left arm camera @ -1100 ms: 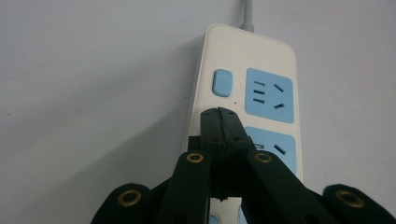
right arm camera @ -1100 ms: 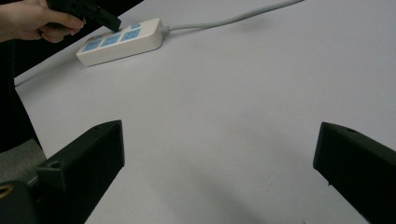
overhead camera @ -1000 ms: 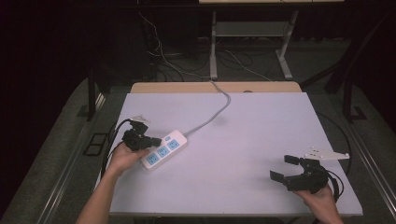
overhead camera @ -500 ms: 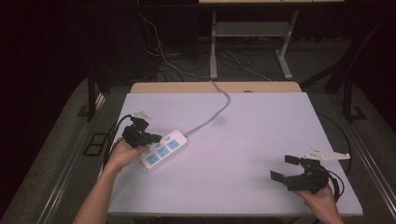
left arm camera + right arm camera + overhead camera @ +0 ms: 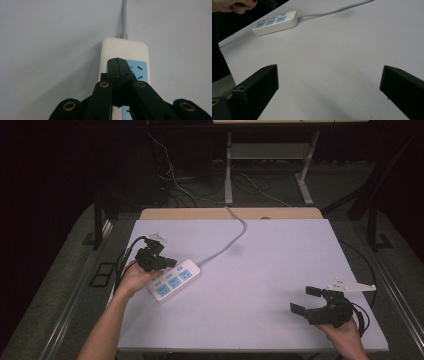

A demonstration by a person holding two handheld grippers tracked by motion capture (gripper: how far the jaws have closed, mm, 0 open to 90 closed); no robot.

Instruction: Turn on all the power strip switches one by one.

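Compared with one second before, the left gripper has risen a little and moved slightly toward the far side of the table, while the right gripper has kept its place.

In the high view, the left gripper hangs over the near-left end of the white power strip, which lies on the left part of the table, with its grey cable running away to the far edge. The right gripper rests near the right front corner, well apart from the strip, with its jaws spread.

In the left gripper view, the two jaws are pressed together with nothing between them, and their tip stands above the strip, beside the blue socket face. A small red light shows low on the strip, so I judge that the strip may be powered. Whether the tip touches the surface I cannot tell.

In the right gripper view, the spread jaws frame bare table, and the strip lies far off near the person's left hand.

The risks, in my judgement: the strip is light and is not held by anything, so a push from the closed tip could slide or turn it. The tip could also slip off and land on a socket opening. The right gripper is too far away to steady the strip.
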